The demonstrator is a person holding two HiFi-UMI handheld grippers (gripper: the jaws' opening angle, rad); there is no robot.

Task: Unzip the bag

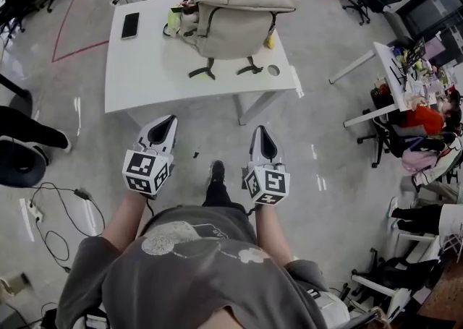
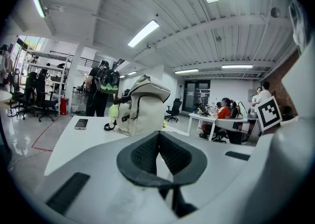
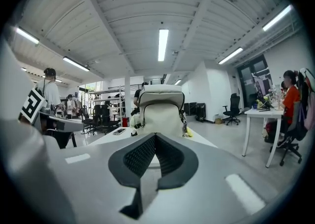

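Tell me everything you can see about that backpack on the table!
The backpack is cream-coloured and looks like soft cloth. It stands upright toward the far side of the white table, with its top flap folded over. A dark zip line curves around its front and looks closed. Two dark straps trail across the tabletop toward the person. Something yellow-green hangs at one side, and a small yellow thing at the other.

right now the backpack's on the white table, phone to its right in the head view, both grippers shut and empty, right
Not quite. The head view shows the phone to the left of the backpack, not its right. The rest holds: backpack on the white table, left gripper and right gripper shut and empty.
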